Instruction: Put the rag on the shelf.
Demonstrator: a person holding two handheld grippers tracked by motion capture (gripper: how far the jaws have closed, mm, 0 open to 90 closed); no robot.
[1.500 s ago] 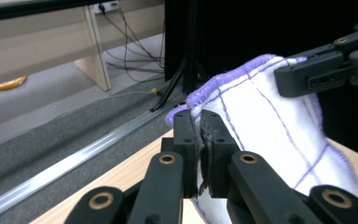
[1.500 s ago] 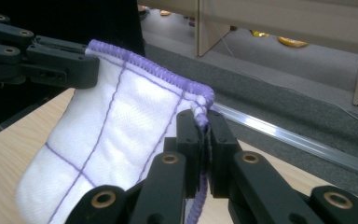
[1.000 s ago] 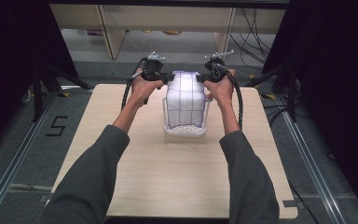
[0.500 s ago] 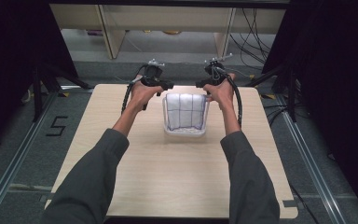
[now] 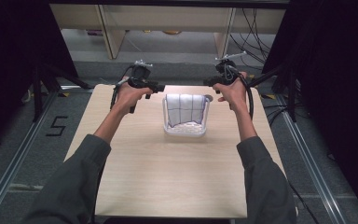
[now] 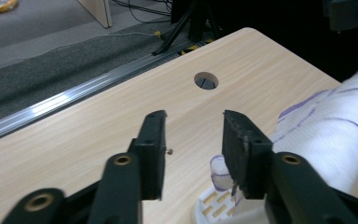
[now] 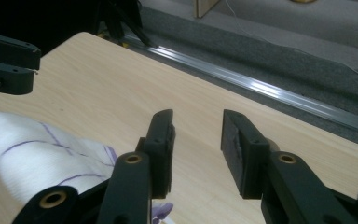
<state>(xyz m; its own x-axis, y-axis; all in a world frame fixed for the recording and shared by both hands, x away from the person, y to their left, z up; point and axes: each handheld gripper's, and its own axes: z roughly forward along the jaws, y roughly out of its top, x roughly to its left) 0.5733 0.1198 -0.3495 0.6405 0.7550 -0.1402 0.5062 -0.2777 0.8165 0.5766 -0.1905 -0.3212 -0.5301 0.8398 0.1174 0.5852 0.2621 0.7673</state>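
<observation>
both grippers' jaws just opened, empty, beside the cloth (image 5: 185,108).

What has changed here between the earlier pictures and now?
Both grippers let go of the cloth: the left gripper moved left, the right gripper right, their jaws just opening, nothing between them. The cloth sank, draped over the basket. The basket and table stayed put.

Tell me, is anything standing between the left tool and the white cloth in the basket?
Nothing visible does. The left tool stands open beside the white cloth draped in the basket, with bare table between them.
</observation>
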